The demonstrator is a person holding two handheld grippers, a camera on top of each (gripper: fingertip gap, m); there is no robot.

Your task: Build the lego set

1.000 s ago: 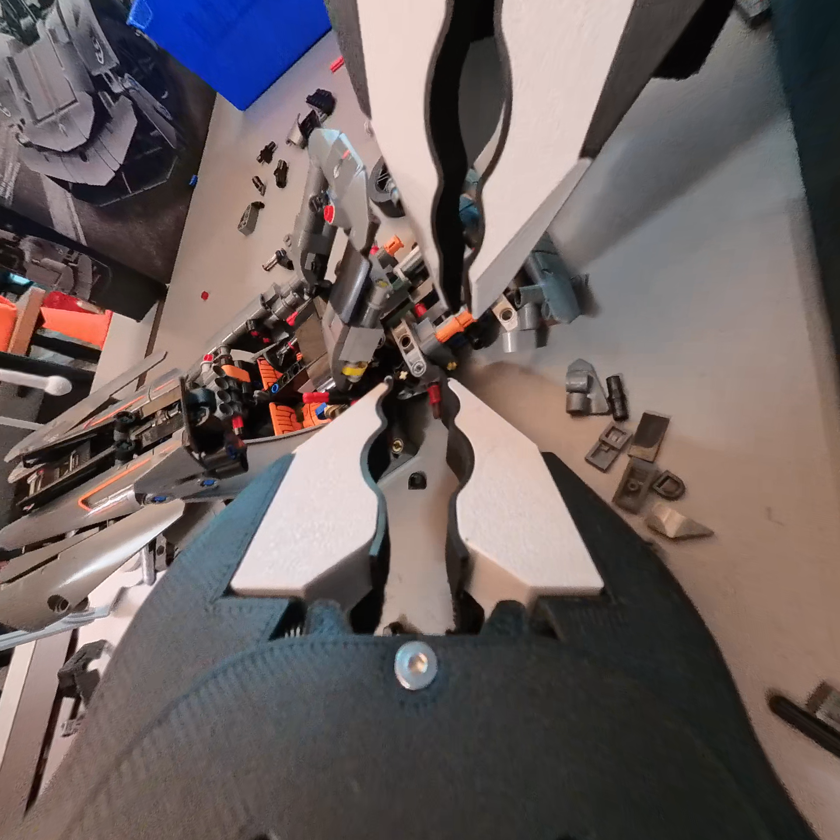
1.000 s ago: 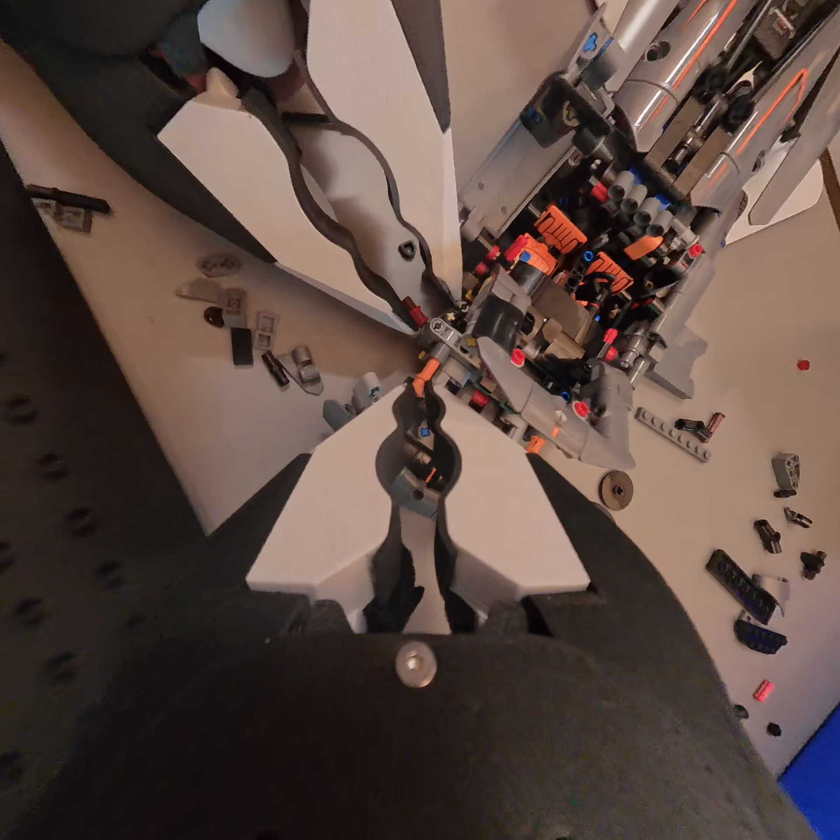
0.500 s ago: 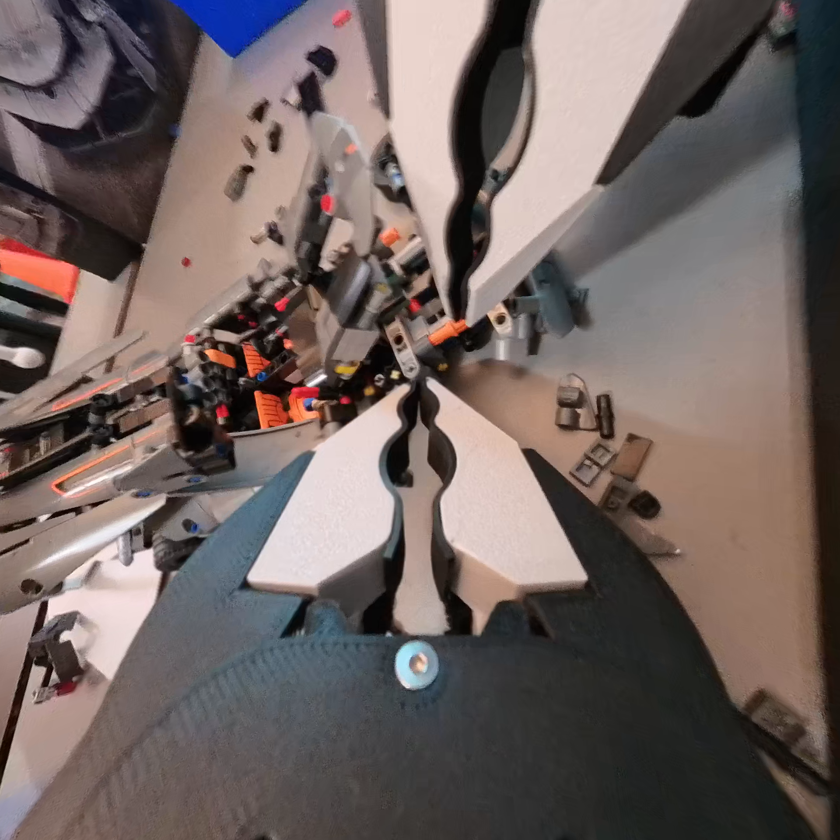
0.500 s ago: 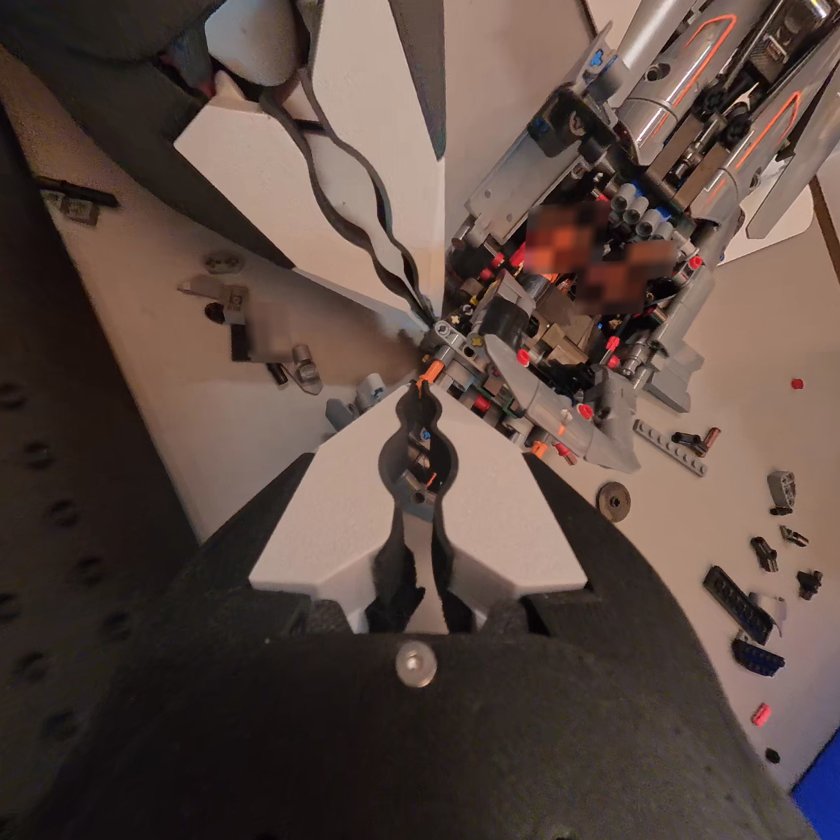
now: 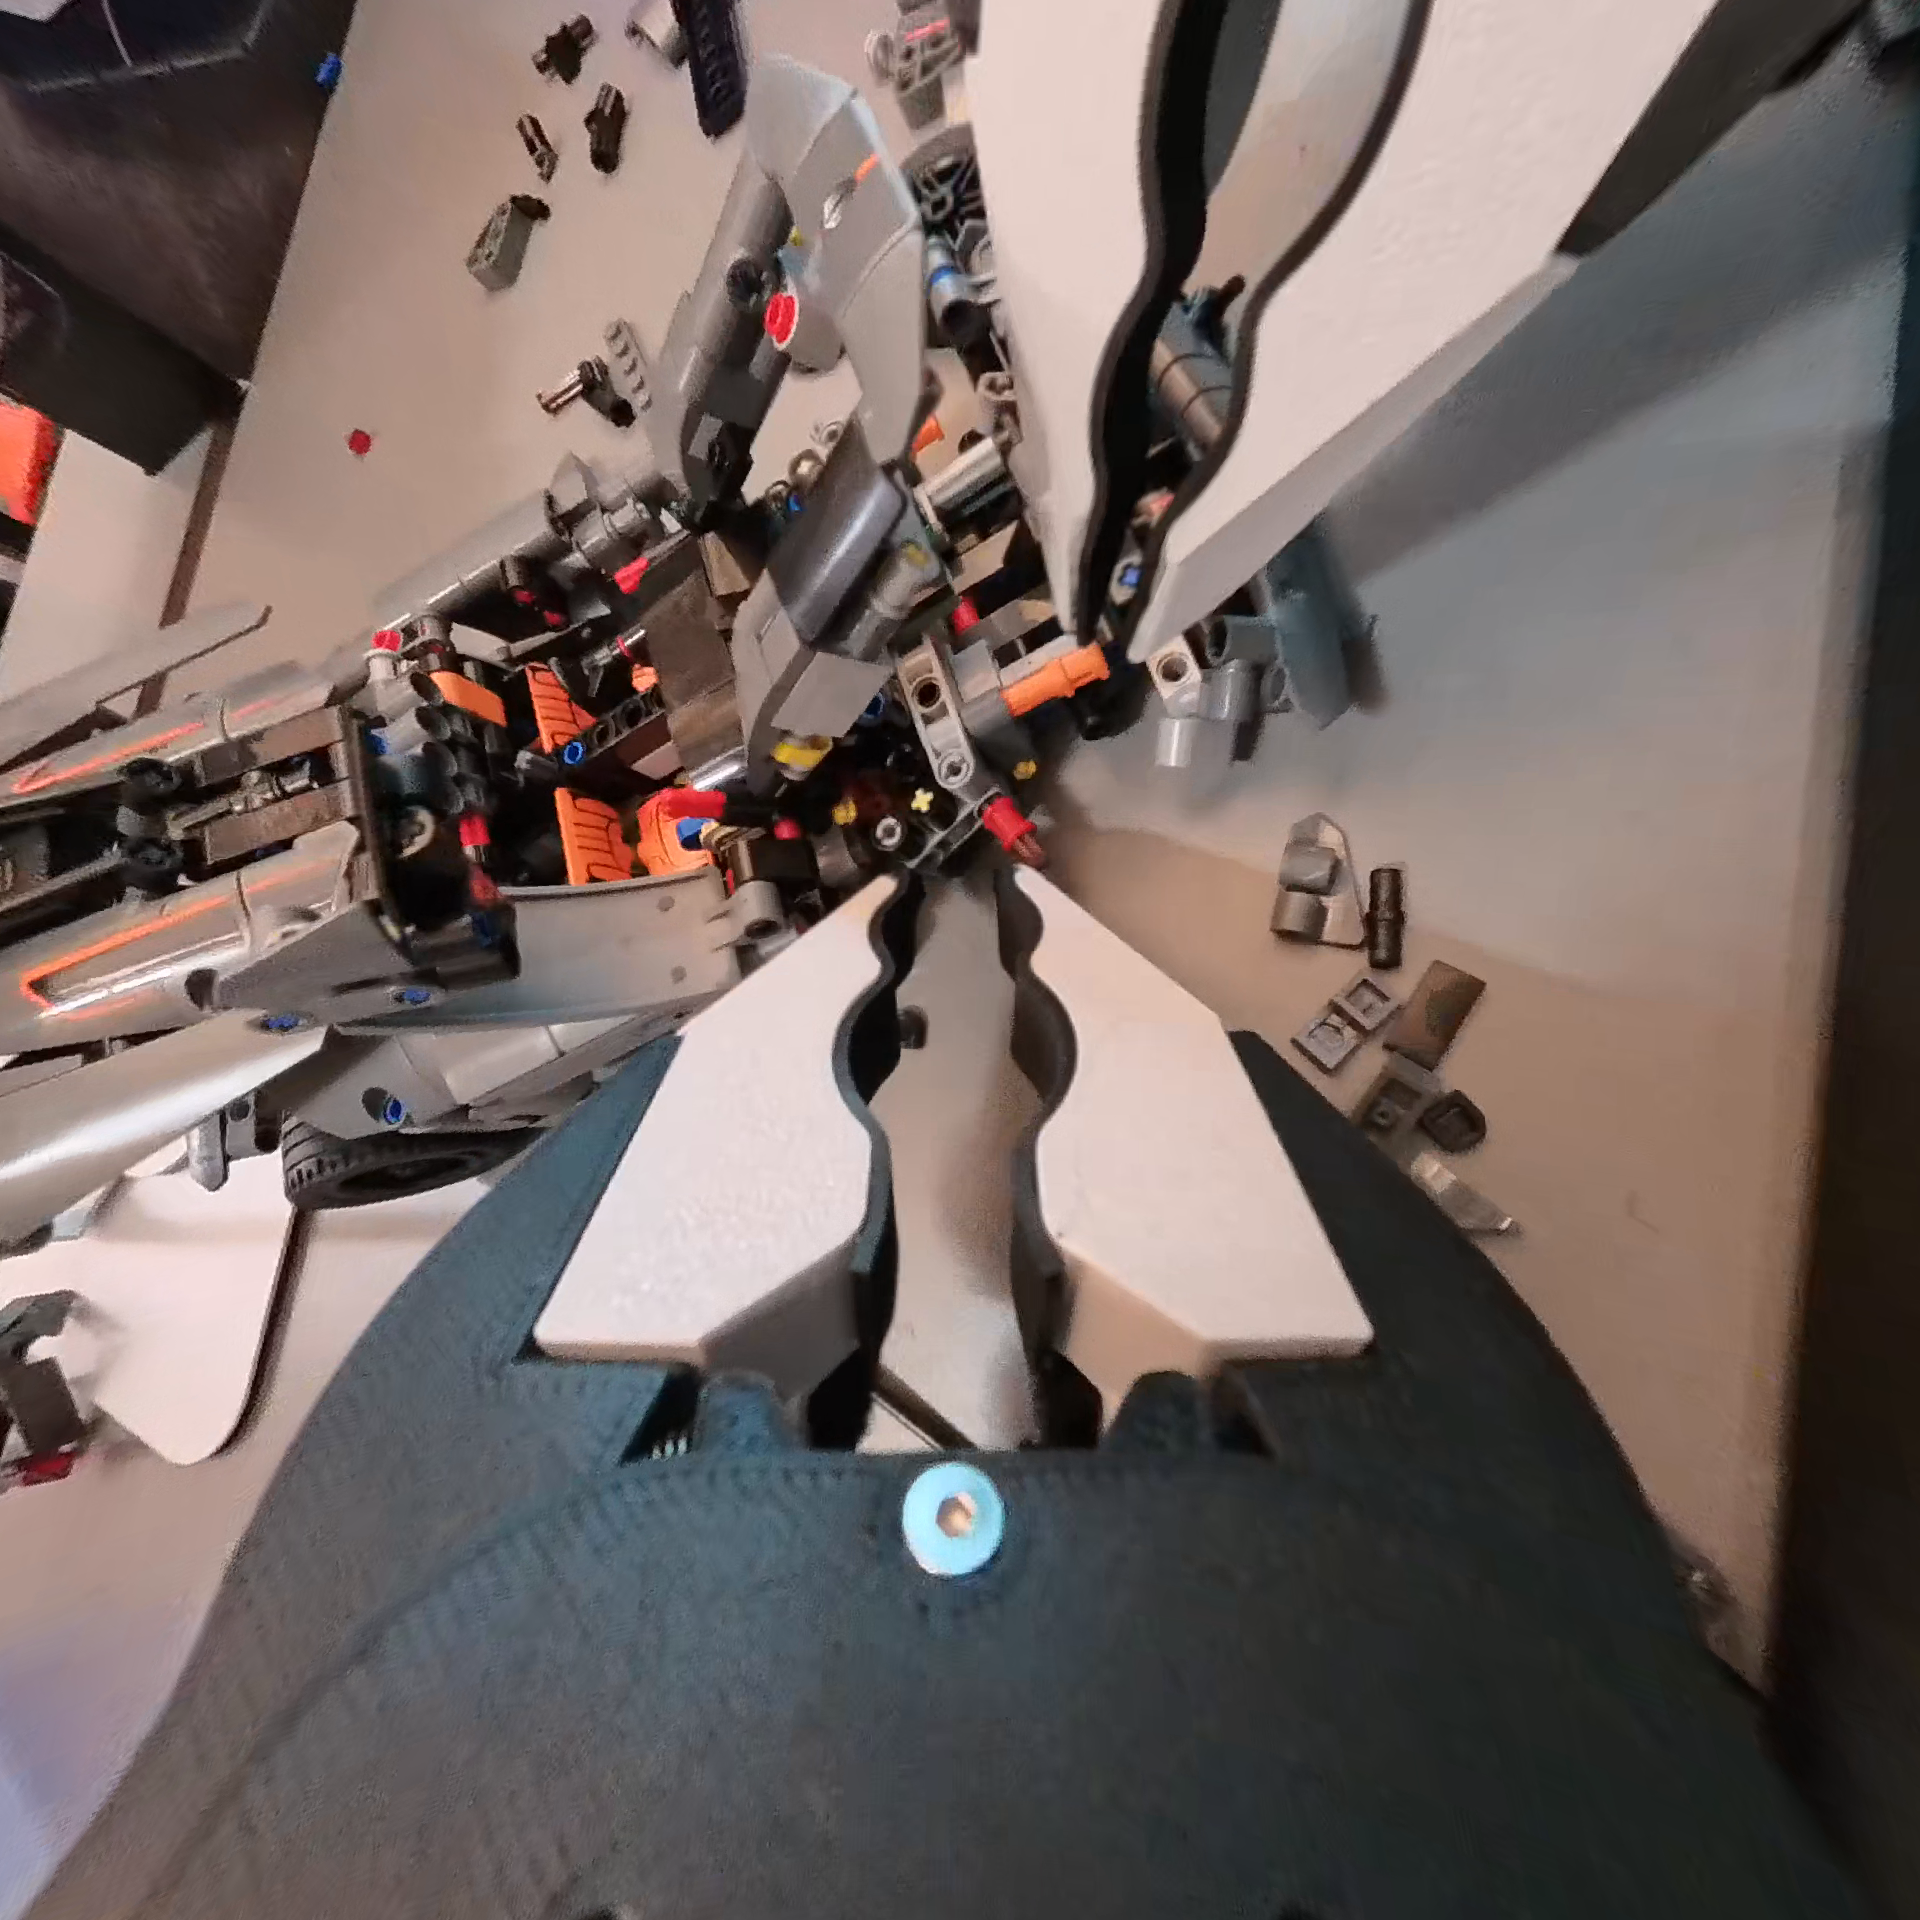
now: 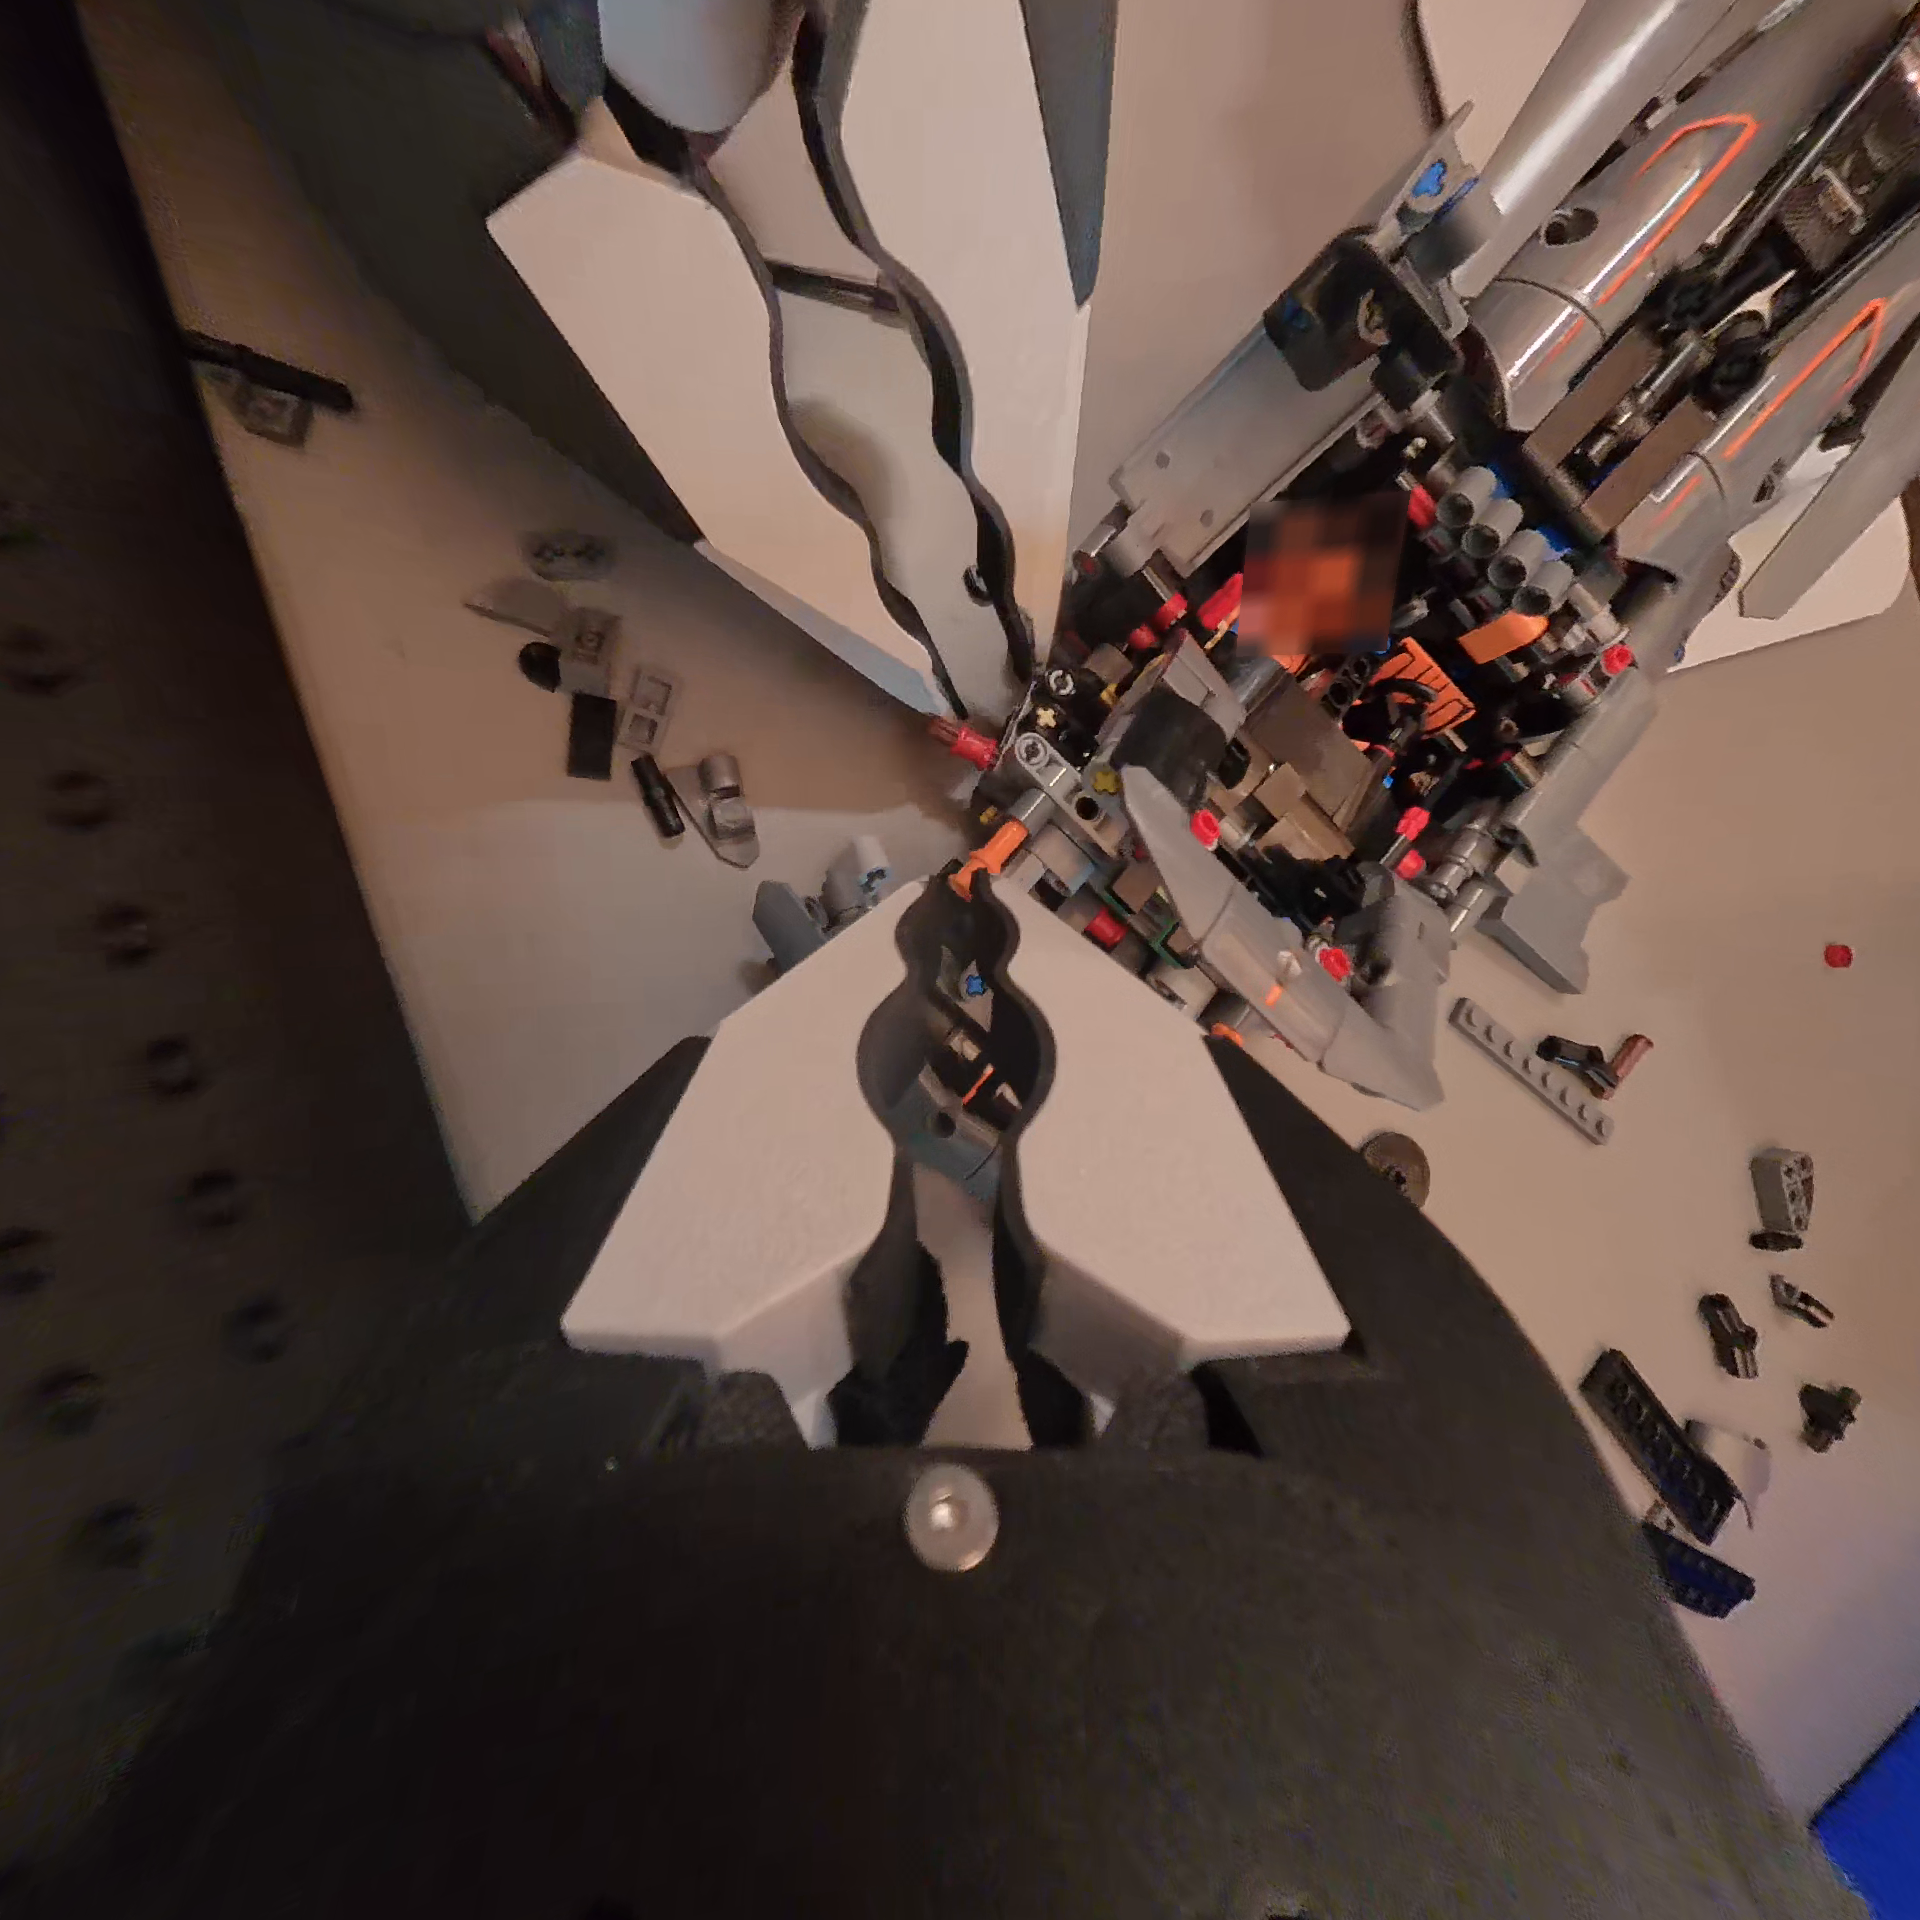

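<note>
Grey-fingered left tool (image 5: 951, 883) gapes empty at the lego model (image 5: 644, 727), facing the right tool (image 6: 961, 899) clamped on it.

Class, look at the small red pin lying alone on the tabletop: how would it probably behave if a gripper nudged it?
The red pin looks tiny and rounded, so it would probably roll or skid away. It seems light; nothing nearby on the table would stop it.
</note>
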